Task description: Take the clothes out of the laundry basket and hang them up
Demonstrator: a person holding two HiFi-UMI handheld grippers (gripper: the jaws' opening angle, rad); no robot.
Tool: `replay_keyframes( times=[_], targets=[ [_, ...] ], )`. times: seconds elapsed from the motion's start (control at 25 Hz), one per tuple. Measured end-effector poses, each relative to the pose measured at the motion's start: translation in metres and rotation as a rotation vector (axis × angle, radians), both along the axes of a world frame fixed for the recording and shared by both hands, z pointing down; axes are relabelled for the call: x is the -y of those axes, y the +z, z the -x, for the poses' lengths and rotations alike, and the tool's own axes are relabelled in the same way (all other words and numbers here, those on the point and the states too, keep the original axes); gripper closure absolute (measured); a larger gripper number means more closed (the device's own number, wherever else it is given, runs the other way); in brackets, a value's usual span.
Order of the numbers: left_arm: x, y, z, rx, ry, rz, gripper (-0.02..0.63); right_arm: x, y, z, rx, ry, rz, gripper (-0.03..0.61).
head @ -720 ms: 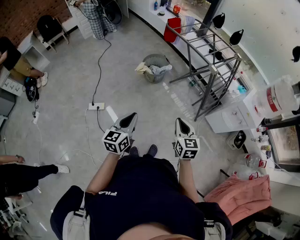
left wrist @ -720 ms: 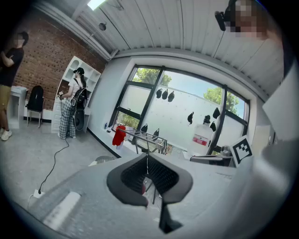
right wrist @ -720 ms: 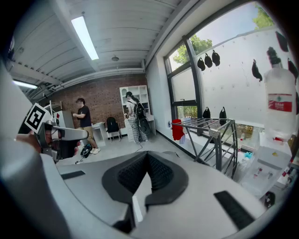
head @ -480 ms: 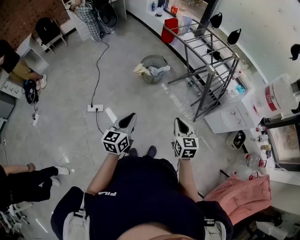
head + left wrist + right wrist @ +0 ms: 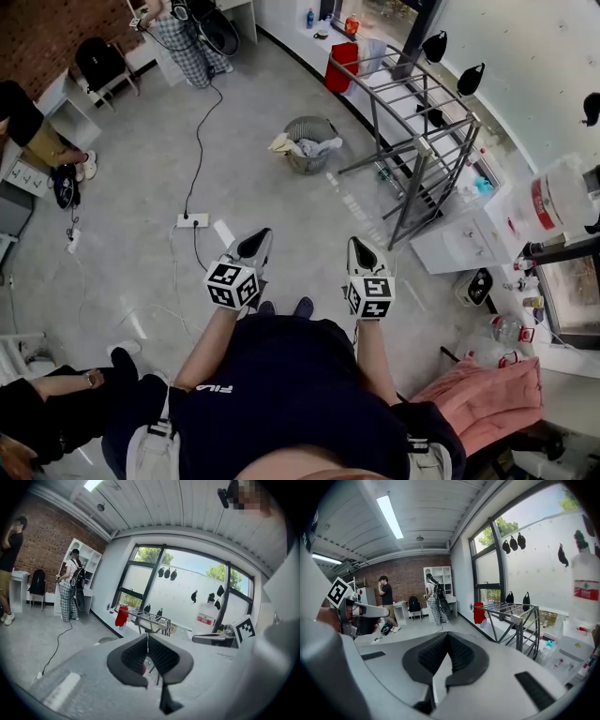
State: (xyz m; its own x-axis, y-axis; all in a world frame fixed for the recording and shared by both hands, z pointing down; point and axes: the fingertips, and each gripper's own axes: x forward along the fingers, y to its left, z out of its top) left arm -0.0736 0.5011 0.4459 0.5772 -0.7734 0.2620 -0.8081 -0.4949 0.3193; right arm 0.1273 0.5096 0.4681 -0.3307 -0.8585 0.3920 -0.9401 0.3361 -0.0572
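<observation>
Grey concrete floor (image 5: 141, 187): one, running ahead of and beneath both hand-held grippers.

Metal drying rack (image 5: 412, 141): one, ahead and to the right of the right hand-held gripper (image 5: 361, 251), well apart from it. Its rails look bare apart from one red piece (image 5: 339, 67) at the far end.

Pink cloth (image 5: 487, 398): one heap, behind and to the right of the right hand-held gripper. No part in the task is evident.

Laundry basket (image 5: 309, 142): one, round and grey, on the floor straight ahead, between the lines of the two hand-held grippers and just left of the rack's foot.

Clothes (image 5: 298, 145): in the basket, spilling over its near rim. At least two pieces show, one beige and one pale; an exact count cannot be made. Judged soft, light and limp, so likely to sag and tangle. Best taken by a raised fold or edge at the rim.

Left hand-held gripper (image 5: 255, 246): one, jaws clenched on nothing.

Right hand-held gripper: one, likewise clenched and empty. Both sit well short of the basket.
</observation>
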Motion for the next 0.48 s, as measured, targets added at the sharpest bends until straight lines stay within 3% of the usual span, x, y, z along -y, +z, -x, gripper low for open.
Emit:
replay_keyframes(
  times=[0.28, 0.32, 0.36, 0.4, 0.48],
  targets=[
    [0.007, 0.005, -0.002, 0.098, -0.049, -0.028, 0.583, 0.005, -0.001, -0.008, 0.050, 0.001, -0.014, 0.575],
    [0.009, 0.007, -0.002, 0.109, -0.057, -0.023, 0.505, 0.005, -0.001, -0.009, 0.042, 0.001, -0.012, 0.575],
    [0.010, 0.008, -0.003, 0.114, -0.064, -0.017, 0.381, 0.005, 0.000, -0.011, 0.039, 0.000, -0.009, 0.575],
    [0.012, 0.009, -0.003, 0.117, -0.072, -0.012, 0.333, 0.006, 0.001, -0.013, 0.040, -0.002, -0.006, 0.575],
    [0.014, 0.011, -0.003, 0.123, -0.087, -0.014, 0.318, 0.006, 0.003, -0.015, 0.044, -0.013, -0.004, 0.575]
  ],
)
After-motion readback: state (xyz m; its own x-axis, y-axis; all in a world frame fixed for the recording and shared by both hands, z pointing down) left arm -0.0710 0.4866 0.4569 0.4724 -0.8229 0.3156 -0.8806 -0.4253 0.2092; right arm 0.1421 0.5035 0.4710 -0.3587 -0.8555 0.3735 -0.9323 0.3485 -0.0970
